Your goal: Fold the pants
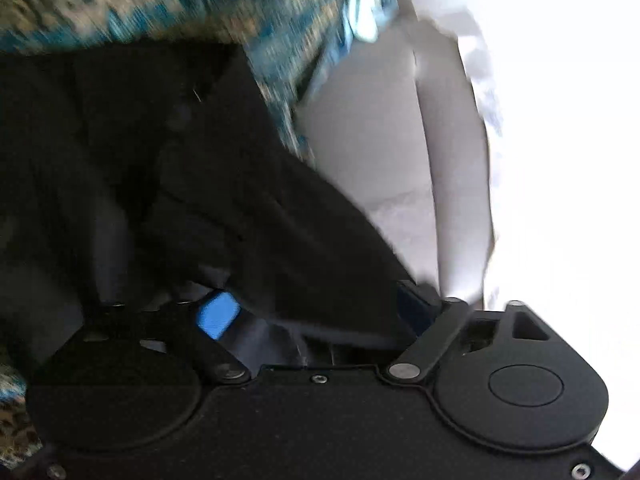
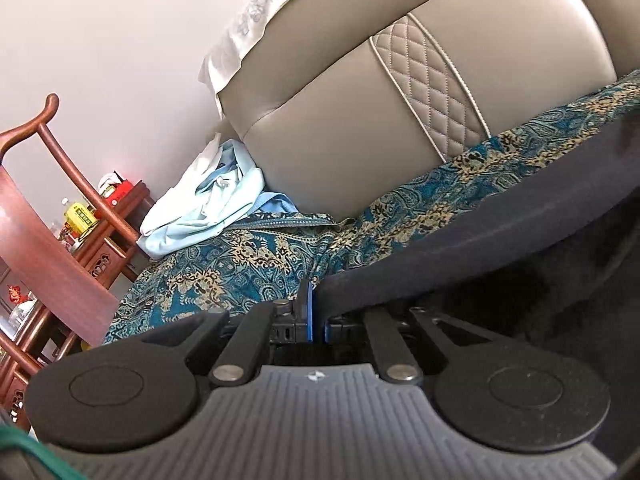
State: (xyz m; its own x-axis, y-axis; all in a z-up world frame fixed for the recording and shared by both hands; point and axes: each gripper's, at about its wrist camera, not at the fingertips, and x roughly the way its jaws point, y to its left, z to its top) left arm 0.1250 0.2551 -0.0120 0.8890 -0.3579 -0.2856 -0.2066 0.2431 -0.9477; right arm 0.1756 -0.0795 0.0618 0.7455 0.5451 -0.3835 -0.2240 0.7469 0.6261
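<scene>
Pants (image 2: 500, 220) hem in right hand-held gripper (image 2: 318, 320)

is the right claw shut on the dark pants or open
Shut on the pants: the right claw has its blue pads nearly together, with the edge of the dark pants pinched between them over the patterned cover.

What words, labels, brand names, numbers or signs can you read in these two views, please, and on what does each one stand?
None can be read.
Yellow bottle on the wooden side table: it bears a label with print, too small to read.
Red box behind it: white marks, too blurred to read.
Right tool: a small white emblem on its grey ribbed body, no letters.
Left wrist view: blurred, no text on the dark pants.
</scene>
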